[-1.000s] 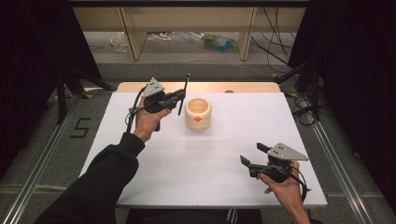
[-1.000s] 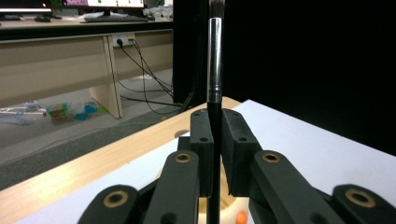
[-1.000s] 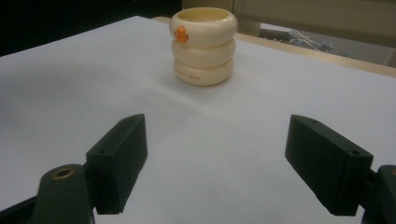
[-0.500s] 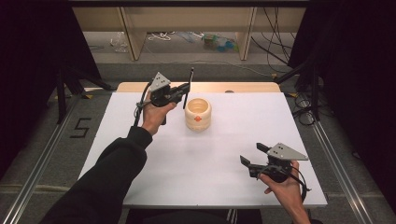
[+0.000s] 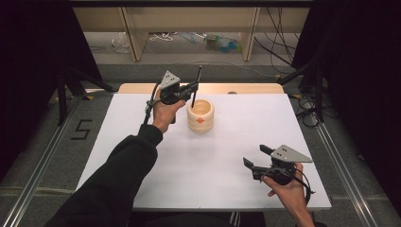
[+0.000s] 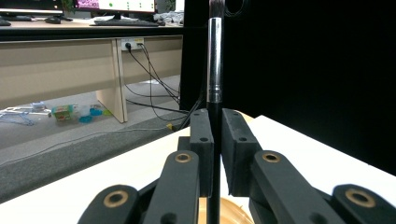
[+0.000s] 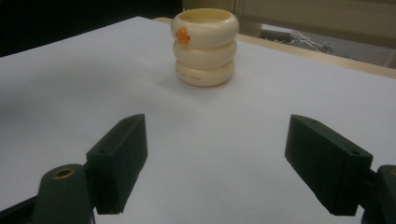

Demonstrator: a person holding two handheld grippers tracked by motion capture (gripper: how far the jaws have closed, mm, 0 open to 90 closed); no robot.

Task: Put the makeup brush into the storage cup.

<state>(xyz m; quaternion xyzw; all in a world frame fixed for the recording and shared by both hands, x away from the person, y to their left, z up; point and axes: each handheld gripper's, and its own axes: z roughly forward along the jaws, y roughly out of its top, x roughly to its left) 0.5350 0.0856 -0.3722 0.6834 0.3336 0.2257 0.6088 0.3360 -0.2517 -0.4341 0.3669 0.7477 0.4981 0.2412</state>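
One cream ringed holder (image 5: 200, 116) stands toward the far side of the white desk (image 5: 142, 156). The left tongs (image 5: 193, 88) clamp a single upright brush (image 5: 196, 87) just beside the holder's rim, while the right tongs (image 5: 257, 158), spread apart and empty, hover near the desk's front right corner.

A long black sleeve (image 5: 113, 179) is worn on the left arm, cuffed at the wrist; no sleeve is seen on the right forearm. The left hand-held gripper (image 5: 191, 88) is built in black, topped by a grey three-cornered plate (image 5: 169, 79), with a black cable looped beside it. The right hand-held gripper (image 5: 257, 157) is made alike. Brass-coloured rivets (image 6: 182, 157) and small screw holes are seen on the blocky black jaws.
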